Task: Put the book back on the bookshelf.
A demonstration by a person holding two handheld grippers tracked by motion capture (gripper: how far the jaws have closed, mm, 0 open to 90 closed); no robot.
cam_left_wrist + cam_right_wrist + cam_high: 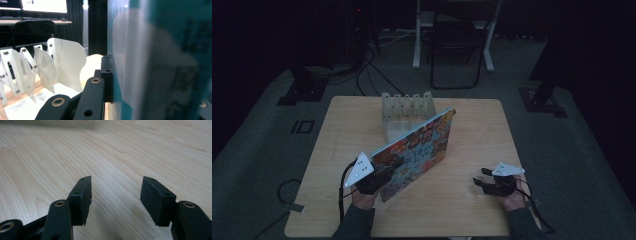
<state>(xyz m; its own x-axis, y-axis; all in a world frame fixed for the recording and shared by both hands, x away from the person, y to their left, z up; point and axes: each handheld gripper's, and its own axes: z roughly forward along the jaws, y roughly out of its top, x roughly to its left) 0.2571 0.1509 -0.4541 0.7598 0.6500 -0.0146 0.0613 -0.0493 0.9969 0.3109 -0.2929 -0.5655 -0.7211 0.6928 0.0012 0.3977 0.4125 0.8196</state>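
A colourful picture book (414, 152) stands on edge, tilted, across the middle of the wooden table (472, 130), its far end near the white rack (406, 114). My left gripper (384, 172) is shut on the book's near lower edge. In the left gripper view the book's teal cover (160, 60) fills the right side, with one black jaw pressed against it. The white rack's dividers (62, 65) stand just beyond. My right gripper (479, 181) rests low at the table's front right, open, with nothing between its fingertips (81, 200) above bare wood.
A folding chair (457, 45) and a white table leg (417, 35) stand on the grey floor beyond the table. Cables (367, 70) lie on the floor at the back left. Dark stands (302, 85) flank the table.
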